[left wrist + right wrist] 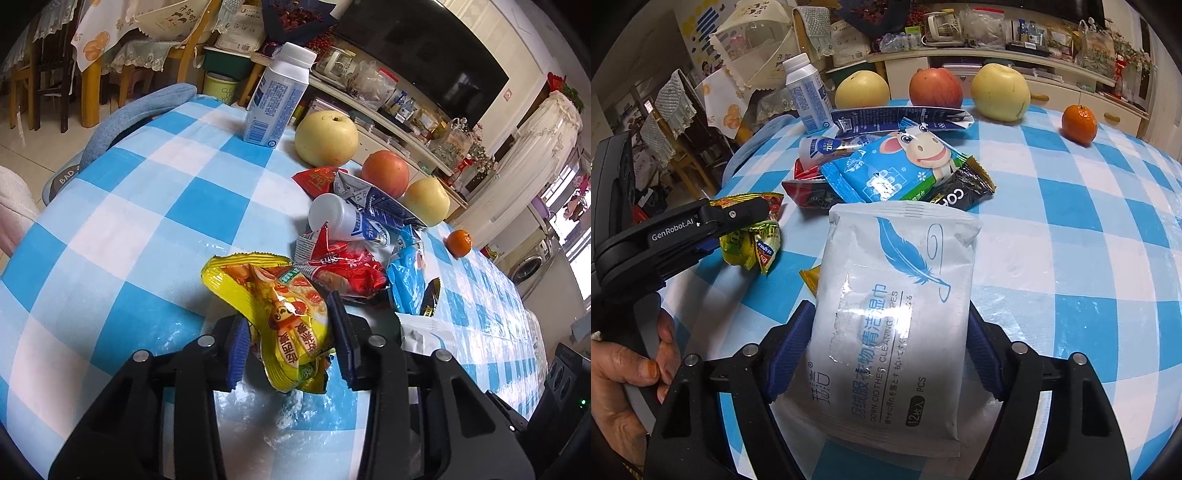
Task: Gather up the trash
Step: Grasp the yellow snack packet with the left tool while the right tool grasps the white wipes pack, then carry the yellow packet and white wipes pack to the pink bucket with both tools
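Two grippers, and we've got both clamped on trash over the glossy blue-and-white checked tablecloth (pixel 122 229). Going left to right: our left gripper (pixel 291 343) has its ribbed blue pads (pixel 236 350) pinching a crinkly yellow snack wrapper (pixel 277 306), which is crumpled and shiny foil-plastic, lifted a bit above the cloth as far as we can tell. In the right wrist view the same wrapper (pixel 753 240) hangs bunched from that black gripper (pixel 738 218), with the hand (pixel 631 369) wrapped round the handle.

Just beyond sits the trash heap: a red foil packet (pixel 343 269), a small white plastic bottle (pixel 340 218) lying on its side, a flattened blue-and-white carton (pixel 901 118), a soft blue pack with a cartoon cow (pixel 897 162), and a black sachet with gold edges (pixel 964 188), all overlapping.

Our right gripper (pixel 886 343) is closed on a flat white wet-wipe pouch (pixel 894 310) with a blue feather print; the pads press both long edges, and the pouch sticks forward toward the pile.

Behind the heap stand an upright white-and-blue bottle (pixel 807 96), a round yellow pear (pixel 862 90), a red apple (pixel 936 88), another yellow pear (pixel 1001 92), and off to the right, well apart, a small orange tangerine (pixel 1078 123)
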`<state>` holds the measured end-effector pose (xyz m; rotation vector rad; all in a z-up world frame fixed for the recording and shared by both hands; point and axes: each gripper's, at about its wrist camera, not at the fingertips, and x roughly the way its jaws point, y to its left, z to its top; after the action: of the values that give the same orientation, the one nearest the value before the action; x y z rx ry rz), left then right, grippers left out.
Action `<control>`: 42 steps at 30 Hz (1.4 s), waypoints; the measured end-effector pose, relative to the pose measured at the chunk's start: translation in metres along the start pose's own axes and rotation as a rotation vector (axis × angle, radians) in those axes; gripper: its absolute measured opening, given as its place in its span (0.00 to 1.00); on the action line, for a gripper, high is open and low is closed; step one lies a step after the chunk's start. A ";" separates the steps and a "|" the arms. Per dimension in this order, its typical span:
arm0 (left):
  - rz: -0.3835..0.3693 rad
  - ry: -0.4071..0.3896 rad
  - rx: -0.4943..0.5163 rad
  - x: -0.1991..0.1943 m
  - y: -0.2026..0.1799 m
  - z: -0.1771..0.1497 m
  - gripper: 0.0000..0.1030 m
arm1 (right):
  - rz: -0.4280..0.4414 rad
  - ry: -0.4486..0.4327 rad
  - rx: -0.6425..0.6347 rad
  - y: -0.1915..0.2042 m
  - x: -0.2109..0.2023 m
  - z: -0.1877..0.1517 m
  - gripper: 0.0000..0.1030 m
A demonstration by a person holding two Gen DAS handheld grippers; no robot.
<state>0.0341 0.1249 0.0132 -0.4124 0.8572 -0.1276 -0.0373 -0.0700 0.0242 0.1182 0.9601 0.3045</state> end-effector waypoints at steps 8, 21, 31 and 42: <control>-0.028 -0.018 0.019 -0.013 0.001 0.000 0.39 | -0.030 -0.010 -0.034 0.002 -0.003 -0.001 0.72; -0.057 -0.048 0.039 -0.038 0.007 0.000 0.39 | -0.047 -0.069 0.016 -0.014 -0.024 -0.001 0.71; -0.018 -0.093 0.089 -0.061 0.012 -0.002 0.39 | -0.026 -0.107 0.009 -0.004 -0.036 -0.003 0.71; 0.069 -0.172 0.112 -0.094 0.028 0.006 0.39 | 0.024 -0.174 -0.022 0.023 -0.057 -0.003 0.71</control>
<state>-0.0239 0.1777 0.0722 -0.2846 0.6908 -0.0751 -0.0748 -0.0656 0.0730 0.1343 0.7829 0.3211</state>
